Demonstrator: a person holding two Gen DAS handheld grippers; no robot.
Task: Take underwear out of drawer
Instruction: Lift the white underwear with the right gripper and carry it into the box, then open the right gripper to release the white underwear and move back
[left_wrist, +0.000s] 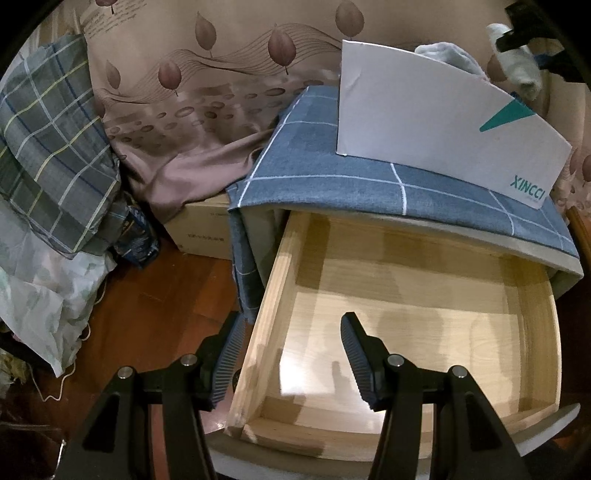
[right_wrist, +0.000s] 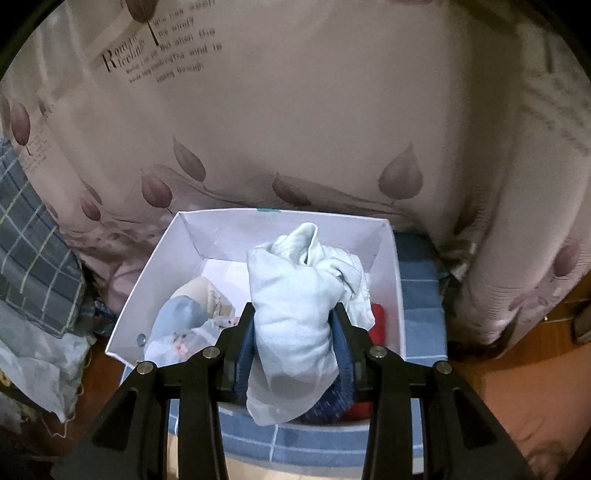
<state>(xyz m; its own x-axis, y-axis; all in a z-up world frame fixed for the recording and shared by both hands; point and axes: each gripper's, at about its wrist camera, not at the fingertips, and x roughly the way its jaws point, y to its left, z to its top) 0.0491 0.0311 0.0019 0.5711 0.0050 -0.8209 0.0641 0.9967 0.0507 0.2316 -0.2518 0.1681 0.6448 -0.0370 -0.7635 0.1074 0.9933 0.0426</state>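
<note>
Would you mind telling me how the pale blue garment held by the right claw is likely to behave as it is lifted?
The pale blue garment, pinched in the right claw, looks soft and floppy: it bulges and folds above the pads. Its loose end droops below, so it will probably dangle and sway. It seems light, judging by the thin fabric.
</note>
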